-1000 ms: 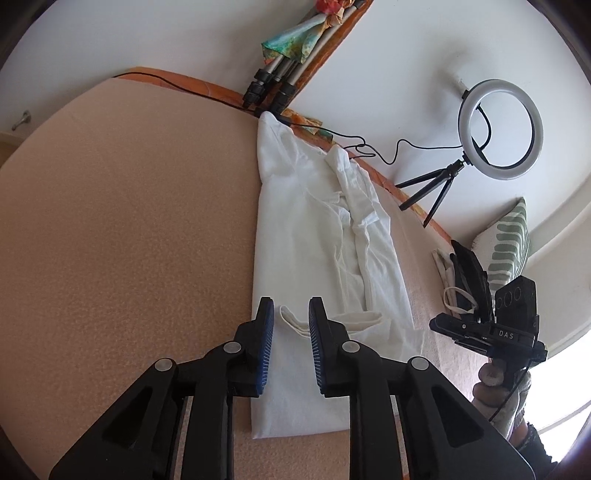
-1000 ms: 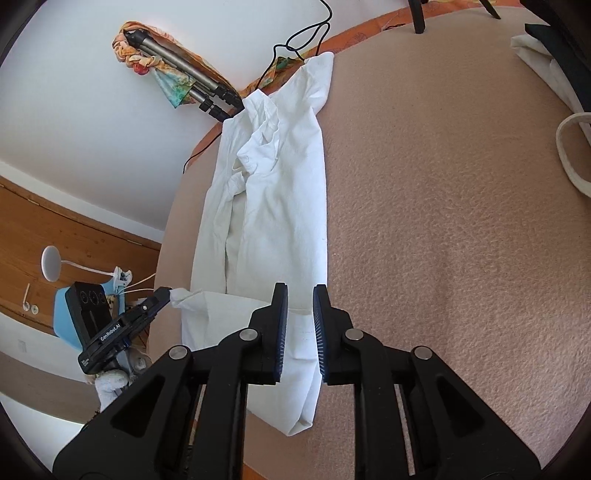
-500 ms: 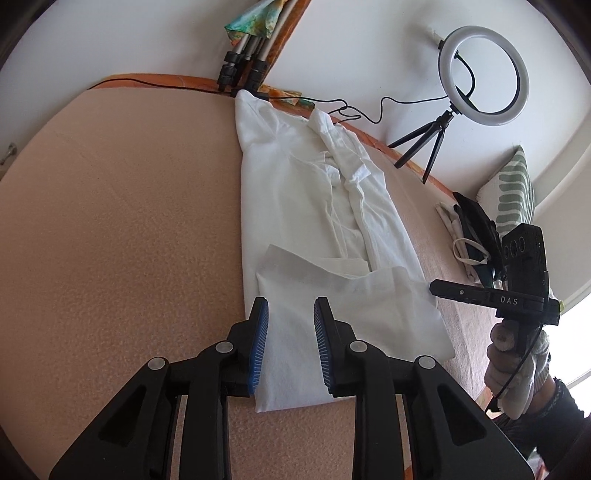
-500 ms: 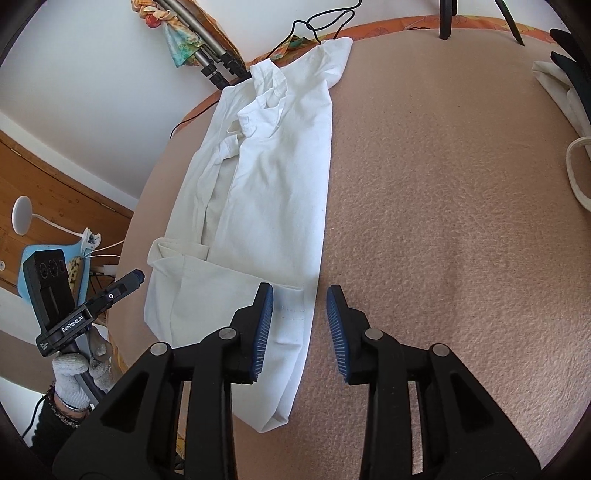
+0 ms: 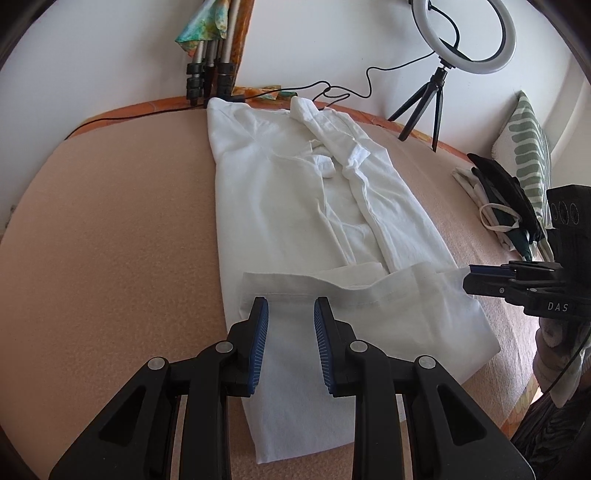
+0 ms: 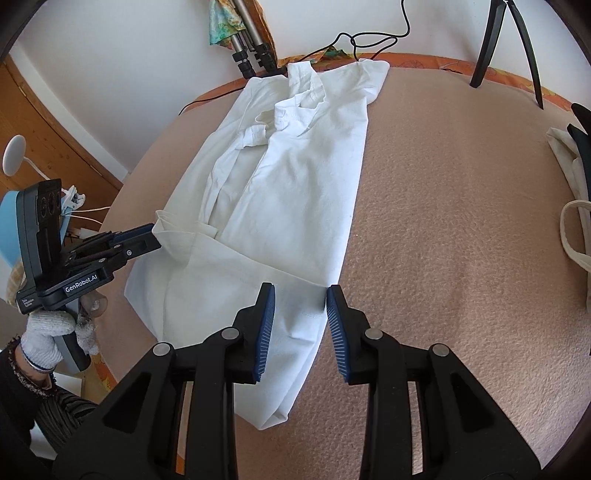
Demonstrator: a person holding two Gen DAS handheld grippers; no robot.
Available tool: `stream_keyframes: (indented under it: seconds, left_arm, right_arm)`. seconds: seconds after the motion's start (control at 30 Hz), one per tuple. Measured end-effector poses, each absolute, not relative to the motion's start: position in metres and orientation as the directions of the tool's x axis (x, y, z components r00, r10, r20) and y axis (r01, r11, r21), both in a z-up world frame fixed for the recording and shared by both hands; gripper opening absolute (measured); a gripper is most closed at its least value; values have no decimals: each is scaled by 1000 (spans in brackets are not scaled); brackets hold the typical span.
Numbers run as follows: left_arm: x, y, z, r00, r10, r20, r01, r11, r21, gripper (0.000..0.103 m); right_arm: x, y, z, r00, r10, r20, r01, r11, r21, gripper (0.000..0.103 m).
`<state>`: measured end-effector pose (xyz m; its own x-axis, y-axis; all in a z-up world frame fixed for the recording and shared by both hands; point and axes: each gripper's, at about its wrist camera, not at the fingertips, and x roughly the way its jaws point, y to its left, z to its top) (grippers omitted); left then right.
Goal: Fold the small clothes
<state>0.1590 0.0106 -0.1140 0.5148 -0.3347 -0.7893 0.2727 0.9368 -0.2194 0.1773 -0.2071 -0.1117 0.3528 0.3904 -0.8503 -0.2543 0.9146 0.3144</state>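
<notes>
My left gripper [image 5: 287, 323]: jaws parted, holding nothing, over the folded-up hem's left end.
My right gripper [image 6: 300, 317]: jaws spread, released, over the hem's right end.
White shirt [image 5: 306, 206]: lies lengthwise on the pink blanket [image 5: 110, 240], collar toward the far edge by the wall, bottom hem folded up over the body.
Ring light [image 5: 463, 35]: on a tripod at the far edge.

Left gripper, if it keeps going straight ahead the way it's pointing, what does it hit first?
Most likely the white garment: the open left gripper points at its folded-over bottom hem, with cloth already showing between the jaws. Height above the fabric is unclear.
</notes>
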Motion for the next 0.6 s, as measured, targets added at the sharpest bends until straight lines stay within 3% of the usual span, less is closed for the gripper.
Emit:
stream_keyframes:
  seconds: [0.37, 0.6]
  left_arm:
    - [157, 4, -116, 532, -316, -785, 289, 940, -182, 30]
    - [159, 10, -108, 569, -268, -777, 249, 957, -148, 30]
  right_arm:
    - [175, -200, -116, 360, 349, -865, -271, 926, 261, 32]
    - [171, -195, -110, 396, 327, -858, -295, 930, 218, 11]
